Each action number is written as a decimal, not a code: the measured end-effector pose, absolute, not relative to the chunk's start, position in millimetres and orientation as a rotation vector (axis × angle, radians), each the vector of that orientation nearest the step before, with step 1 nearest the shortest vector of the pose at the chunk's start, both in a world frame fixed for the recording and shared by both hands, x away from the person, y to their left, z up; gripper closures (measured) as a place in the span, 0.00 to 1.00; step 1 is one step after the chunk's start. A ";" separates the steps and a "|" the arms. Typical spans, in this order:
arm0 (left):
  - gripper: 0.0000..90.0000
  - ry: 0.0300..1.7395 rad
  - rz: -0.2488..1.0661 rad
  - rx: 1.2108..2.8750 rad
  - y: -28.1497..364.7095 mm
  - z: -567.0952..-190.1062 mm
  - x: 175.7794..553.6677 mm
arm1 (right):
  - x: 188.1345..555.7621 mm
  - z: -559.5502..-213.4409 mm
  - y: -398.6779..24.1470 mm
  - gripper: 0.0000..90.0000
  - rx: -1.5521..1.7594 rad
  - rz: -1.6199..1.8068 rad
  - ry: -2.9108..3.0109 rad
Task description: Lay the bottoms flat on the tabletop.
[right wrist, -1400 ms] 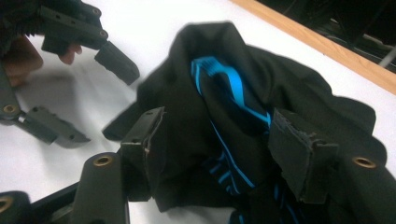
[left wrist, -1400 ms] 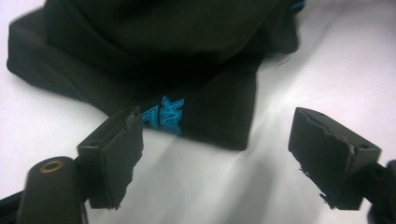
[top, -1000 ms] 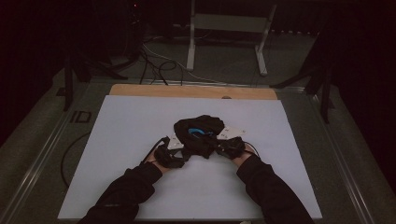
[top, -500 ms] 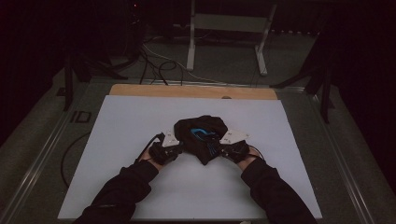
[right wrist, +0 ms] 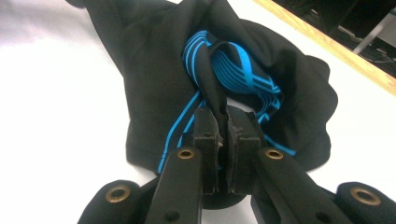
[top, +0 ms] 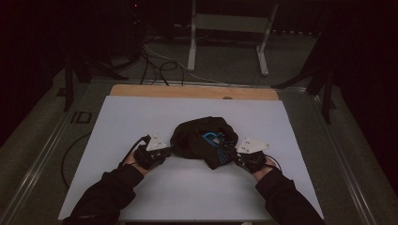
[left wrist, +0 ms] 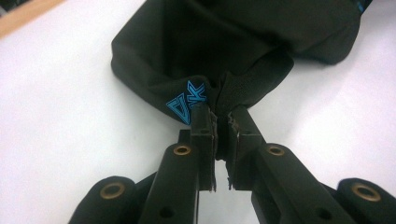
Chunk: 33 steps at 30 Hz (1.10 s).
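1. Both grippers have drawn apart, stretching the crumpled black garment with blue stripes (top: 204, 140).
2. Left gripper (top: 162, 153): jaws, just closing, pinch garment's edge.
3. Right gripper (top: 237, 159): likewise.
4. Garment lies mid white table (top: 117, 122).

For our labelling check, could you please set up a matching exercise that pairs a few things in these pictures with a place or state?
Things:
1. left gripper
2. right gripper
3. garment
4. wooden strip

Places or states:
A. bunched in the middle of the white table
B. shut on a fold beside blue lettering
C. along the table's far edge
D. shut on a fold with blue stripes

Pairs: 1-B, 2-D, 3-A, 4-C
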<state>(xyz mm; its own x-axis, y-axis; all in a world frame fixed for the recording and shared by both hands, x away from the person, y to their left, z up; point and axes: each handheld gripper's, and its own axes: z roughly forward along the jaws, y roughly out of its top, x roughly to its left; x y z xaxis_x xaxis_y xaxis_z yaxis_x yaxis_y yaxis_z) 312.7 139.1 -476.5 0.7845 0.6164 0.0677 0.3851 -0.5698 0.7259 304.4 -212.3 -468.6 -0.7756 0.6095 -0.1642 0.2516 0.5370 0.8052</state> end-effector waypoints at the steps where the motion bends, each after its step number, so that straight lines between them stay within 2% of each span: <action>1: 0.93 0.738 0.411 2.250 141.7 -477.0 310.6 | 302.0 -468.6 -214.6 0.94 0.709 1.137 2.348; 23: 0.93 0.760 0.429 2.297 184.7 -471.1 269.6 | 258.2 -472.4 -272.0 0.94 0.829 1.073 2.316; 33: 0.93 0.738 0.368 2.324 192.9 -473.9 252.0 | 246.7 -483.2 -293.8 0.94 0.880 1.060 2.342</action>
